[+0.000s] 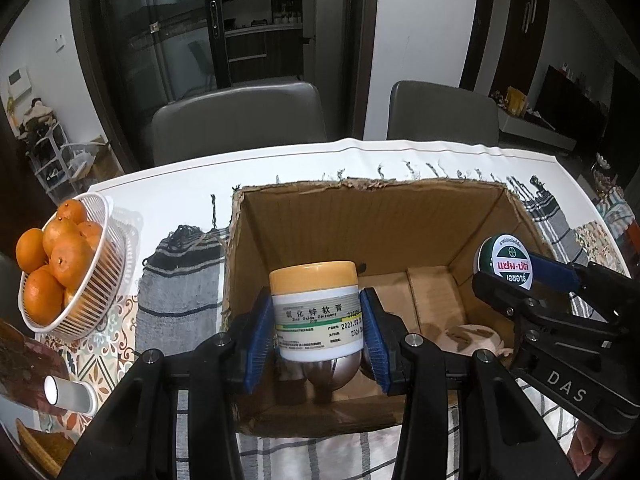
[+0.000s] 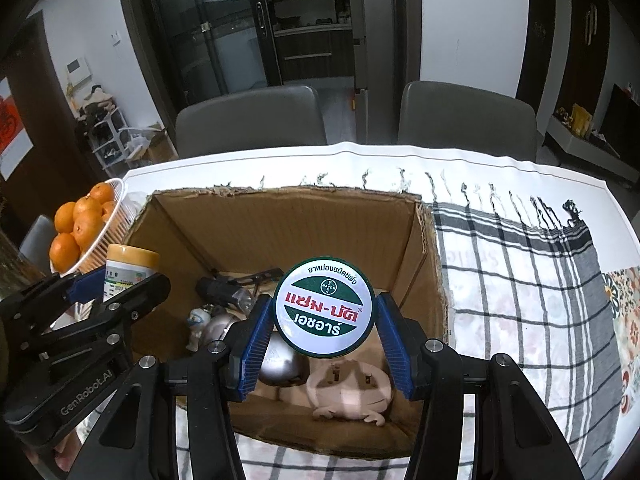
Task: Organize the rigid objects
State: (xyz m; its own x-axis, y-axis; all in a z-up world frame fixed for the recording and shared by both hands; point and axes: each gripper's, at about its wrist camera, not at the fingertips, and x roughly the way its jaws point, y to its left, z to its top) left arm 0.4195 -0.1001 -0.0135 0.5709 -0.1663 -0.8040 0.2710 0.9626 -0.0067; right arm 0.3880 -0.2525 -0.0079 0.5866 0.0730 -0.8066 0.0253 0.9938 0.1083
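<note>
1. Your left hand-held gripper [image 1: 318, 320] is clenched on the ointment jar [image 1: 316, 310], white with a yellow lid, upright between its blue pads [image 1: 258, 340]. The jar hangs over the near left part of the cardboard box [image 1: 360, 216], above a shiny metal object [image 1: 330, 374] lying on the box floor just under the fingers.
2. Your right hand-held gripper [image 2: 324, 324] is grasping the round balm tin [image 2: 324, 308], pinched at its rim, with the green, white and red printed face turned toward the camera. It is held over the near middle of the box [image 2: 280, 216].
3. Beneath the right hand-held gripper, a pale plastic piece [image 2: 348, 390] rests on the box floor. To its left lie the metal object [image 2: 280, 364], a small white figurine [image 2: 198, 322] and a dark gadget [image 2: 222, 294] further forward.
4. The two hand-held grippers sit side by side over the box, near each other but apart; the left one [image 2: 120, 288] shows at the left edge of the right wrist view.
5. The box stands on a checked cloth [image 2: 520, 280] covering the desk [image 2: 440, 158].
6. To the left of the left hand-held gripper, a white basket [image 1: 100, 280] holds oranges [image 1: 60, 256]. A white cup [image 1: 70, 394] lies on its side nearer you.
7. Two grey chairs [image 1: 240, 120] stand beyond the far edge of the desk.
</note>
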